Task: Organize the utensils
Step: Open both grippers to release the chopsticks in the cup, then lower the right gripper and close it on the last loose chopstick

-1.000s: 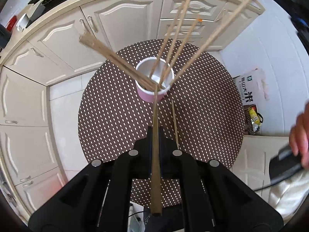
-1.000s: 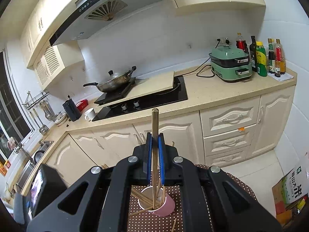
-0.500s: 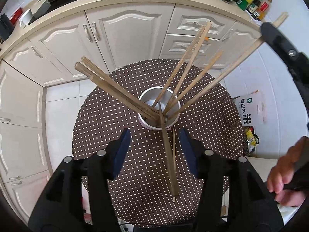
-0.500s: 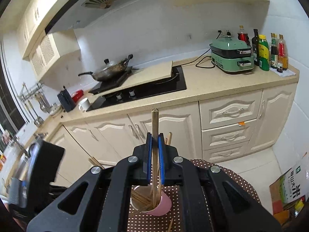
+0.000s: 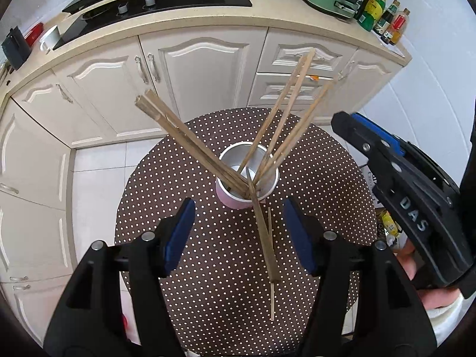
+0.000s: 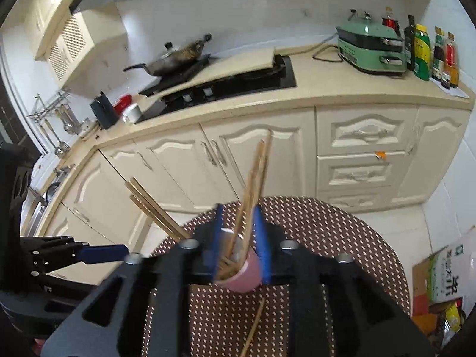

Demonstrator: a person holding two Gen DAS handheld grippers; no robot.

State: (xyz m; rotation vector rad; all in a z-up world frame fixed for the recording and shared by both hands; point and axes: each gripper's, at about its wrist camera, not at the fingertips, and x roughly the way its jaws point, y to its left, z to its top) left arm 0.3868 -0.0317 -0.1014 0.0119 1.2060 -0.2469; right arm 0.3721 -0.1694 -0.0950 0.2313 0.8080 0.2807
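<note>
Pink cup (image 5: 247, 183) standing upright on the round dotted surface (image 5: 184, 184), holding a fan of chopsticks (image 5: 190, 139): a bundle leaning up-left, several more (image 5: 285, 119) leaning up-right toward the cabinets (image 5: 202, 68). One chopstick (image 5: 261, 226) tilted out of the cup's near rim toward the camera, its upper end free between the left claw's fingers (image 5: 180, 232) without touching either. Another thin stick (image 5: 271, 255) lying flat on the surface, just near of the cup.

Left claw (image 5: 239, 235) above the surface, pointing steeply down, jaws spread wide and opening further, gripping nothing. Right claw (image 6: 238, 238) also opening, blue pads set either side of the upright chopsticks (image 6: 253, 184) in the cup with a gap showing at each pad; blur hides any light contact. In the left view, right claw's body (image 5: 410, 202) at the right edge with a hand (image 5: 416, 273) behind it.

Stove (image 6: 226, 83) and green appliance (image 6: 372, 47) on the counter beyond.
</note>
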